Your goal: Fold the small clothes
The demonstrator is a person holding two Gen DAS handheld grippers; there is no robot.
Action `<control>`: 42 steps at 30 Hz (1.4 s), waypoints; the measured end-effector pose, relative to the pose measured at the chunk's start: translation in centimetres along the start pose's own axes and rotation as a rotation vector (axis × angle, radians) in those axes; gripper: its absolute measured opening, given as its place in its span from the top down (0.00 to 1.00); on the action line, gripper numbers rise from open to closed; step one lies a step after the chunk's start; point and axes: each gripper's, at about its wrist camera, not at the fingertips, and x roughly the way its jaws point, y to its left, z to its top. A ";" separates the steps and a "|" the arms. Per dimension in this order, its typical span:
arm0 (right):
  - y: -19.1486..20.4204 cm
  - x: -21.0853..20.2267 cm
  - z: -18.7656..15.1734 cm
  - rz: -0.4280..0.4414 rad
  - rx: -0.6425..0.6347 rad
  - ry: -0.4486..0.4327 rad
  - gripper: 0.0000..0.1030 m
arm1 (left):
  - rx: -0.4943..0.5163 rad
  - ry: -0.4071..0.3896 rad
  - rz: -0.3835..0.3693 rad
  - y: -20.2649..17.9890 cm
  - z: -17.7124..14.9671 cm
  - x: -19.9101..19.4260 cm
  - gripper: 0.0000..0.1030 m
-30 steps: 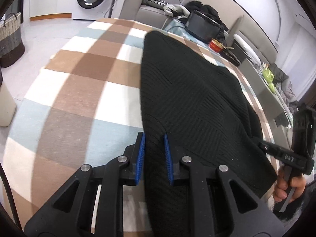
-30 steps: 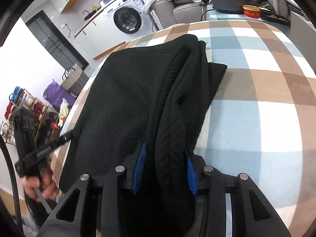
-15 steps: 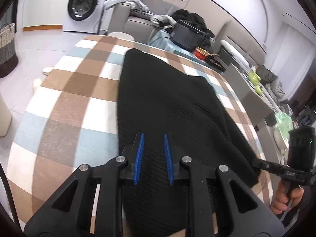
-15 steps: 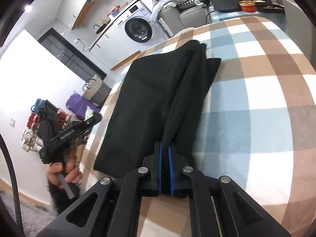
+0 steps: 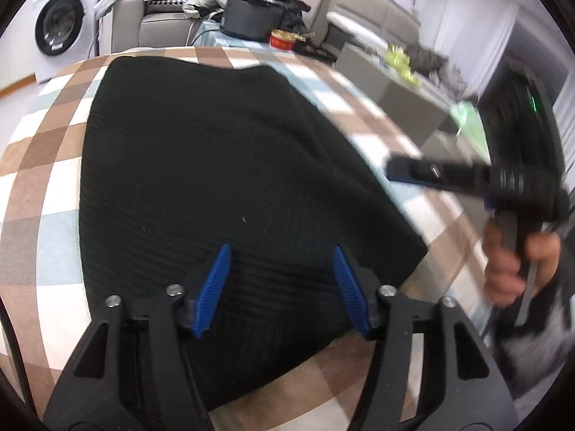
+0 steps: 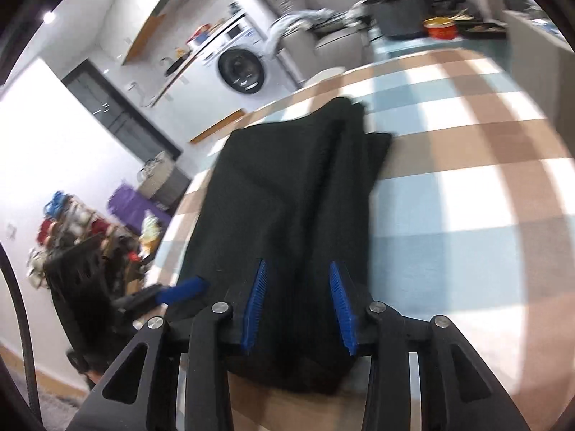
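Opening both my left gripper (image 5: 280,280) and right gripper (image 6: 298,305), I am releasing the black knit garment (image 5: 222,165), now lying folded on the checked cloth (image 5: 46,165).

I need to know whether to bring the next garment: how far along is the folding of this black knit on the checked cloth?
Done: the black knit lies folded lengthwise into a long panel on the checked cloth, with layered edges along one side. In hand: nothing is gripped; the left hand-held gripper and right hand-held gripper hover over its near end, jaws opening. Left: probably a crosswise fold to make it compact.
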 end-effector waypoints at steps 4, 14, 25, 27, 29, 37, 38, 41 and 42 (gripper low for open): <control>-1.6 3.3 0.0 0.103 0.112 0.079 0.65 | 0.074 0.027 0.035 -0.9 -1.5 0.1 0.42; -1.9 4.8 1.8 0.233 0.208 0.020 0.91 | 0.000 0.005 -0.065 1.3 -2.6 -1.1 0.42; -0.9 3.7 0.7 0.008 0.055 0.099 0.86 | -0.001 0.005 -0.054 1.5 -2.6 -1.5 0.42; -1.7 2.8 0.4 0.061 0.098 0.122 0.82 | -0.008 0.005 -0.060 1.6 -2.4 -1.5 0.42; -2.1 2.2 -0.6 0.131 0.136 0.167 0.81 | -0.014 0.003 -0.061 1.8 -2.2 -1.4 0.42; -0.1 1.4 -3.2 0.209 0.078 0.161 0.94 | -0.027 0.005 -0.041 1.3 -1.4 -0.8 0.38; 0.5 0.8 -3.1 0.212 0.054 0.142 0.94 | -0.035 0.006 -0.044 1.4 -1.3 -0.8 0.38; 2.1 -0.5 -4.2 0.176 -0.030 0.125 0.95 | -0.050 -0.003 -0.037 1.6 -1.1 -1.1 0.38; 2.1 -0.1 -4.6 0.128 -0.039 0.144 0.94 | -0.055 -0.005 -0.037 1.7 -1.0 -1.1 0.38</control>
